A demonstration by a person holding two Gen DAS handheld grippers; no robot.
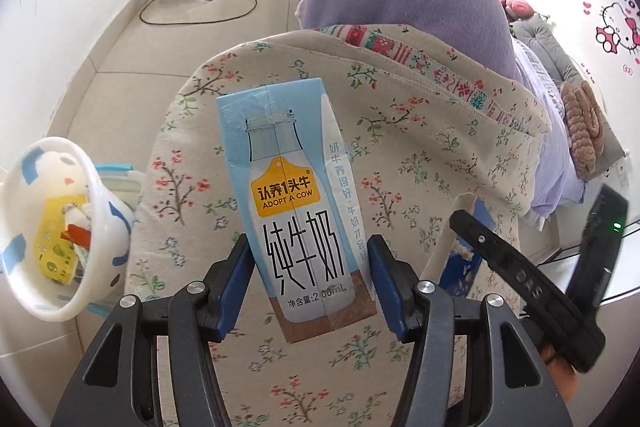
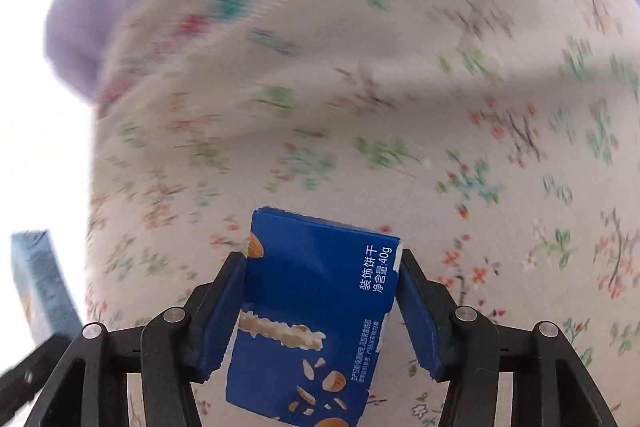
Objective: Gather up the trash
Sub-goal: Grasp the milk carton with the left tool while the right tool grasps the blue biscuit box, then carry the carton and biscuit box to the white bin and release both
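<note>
A floral cream cloth (image 1: 400, 147) drapes the surface above pale floor tiles (image 1: 168, 39). Left gripper (image 1: 310, 269) clamps one light-blue milk carton (image 1: 296, 195); right gripper (image 2: 320, 301) clamps one dark-blue biscuit box (image 2: 316, 311).

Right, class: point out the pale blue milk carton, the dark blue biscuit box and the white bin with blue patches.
Pale blue milk carton (image 1: 294, 195): left wrist view, yellow label.
Dark blue biscuit box (image 2: 320, 291): right wrist view, plain front panel.
White bin with blue patches (image 1: 100, 215): left wrist view, outer wall.
</note>
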